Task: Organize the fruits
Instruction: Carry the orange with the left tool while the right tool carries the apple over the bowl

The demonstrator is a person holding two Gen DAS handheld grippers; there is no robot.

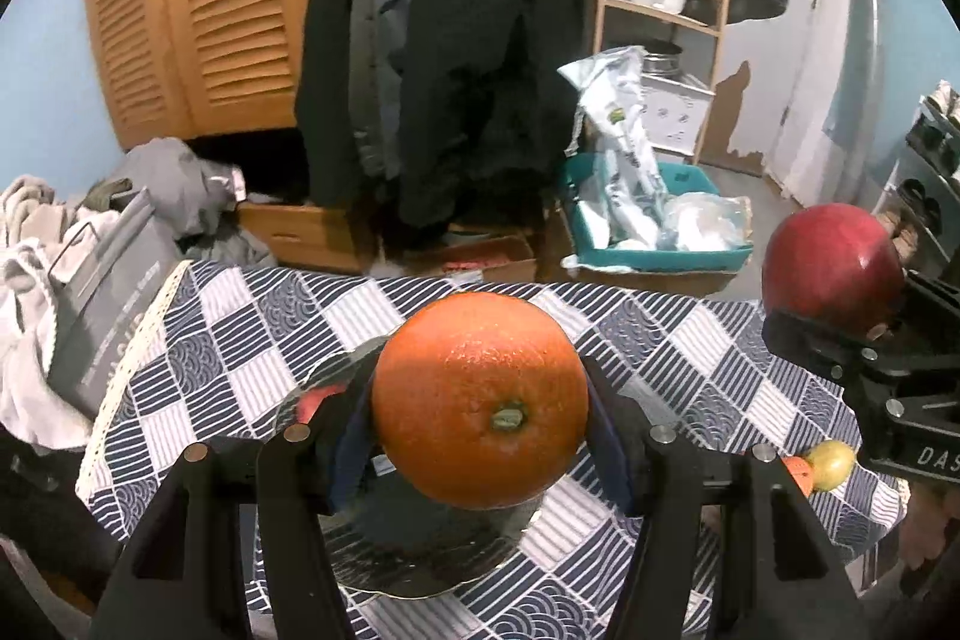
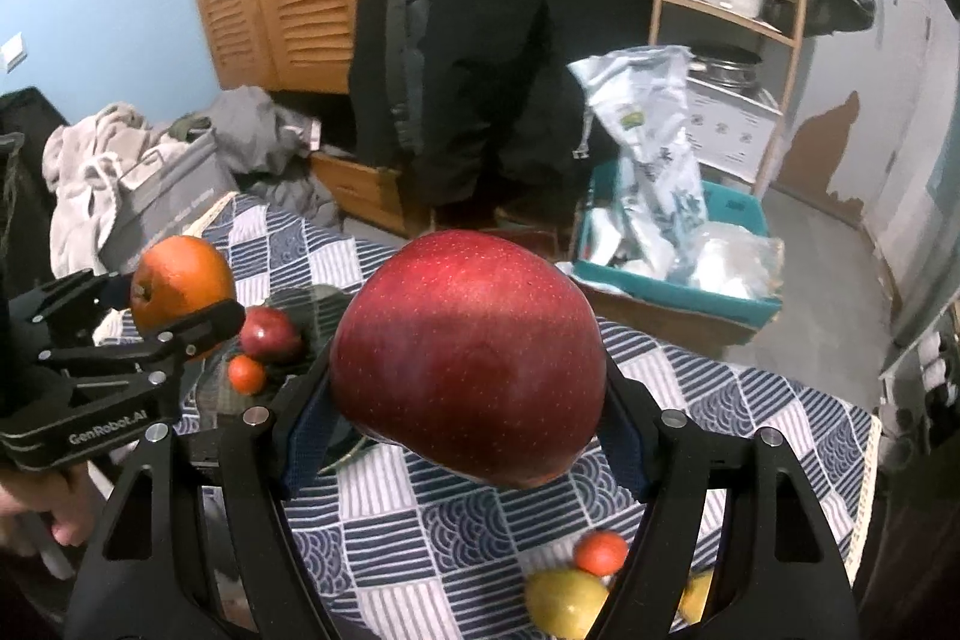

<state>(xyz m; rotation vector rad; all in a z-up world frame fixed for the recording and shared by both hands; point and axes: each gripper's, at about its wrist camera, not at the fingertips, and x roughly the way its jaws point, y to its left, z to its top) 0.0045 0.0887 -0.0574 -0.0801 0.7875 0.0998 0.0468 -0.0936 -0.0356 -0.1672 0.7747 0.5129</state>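
Jaws of left gripper [image 1: 480, 436] pinch an orange [image 1: 480, 400] hiding the plate [image 1: 420, 574]; right gripper [image 2: 468, 424] pinches an apple [image 2: 468, 364].

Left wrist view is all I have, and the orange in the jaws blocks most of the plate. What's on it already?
Observer: A small red apple sits on the glass plate.
Operator: Anything else on it?
Observer: One small orange fruit, right in front of that apple.
Operator: I see a yellow fruit at far right. Only one?
Observer: No, a second yellow fruit lies near it on the cloth, partly hidden from the right wrist view too.
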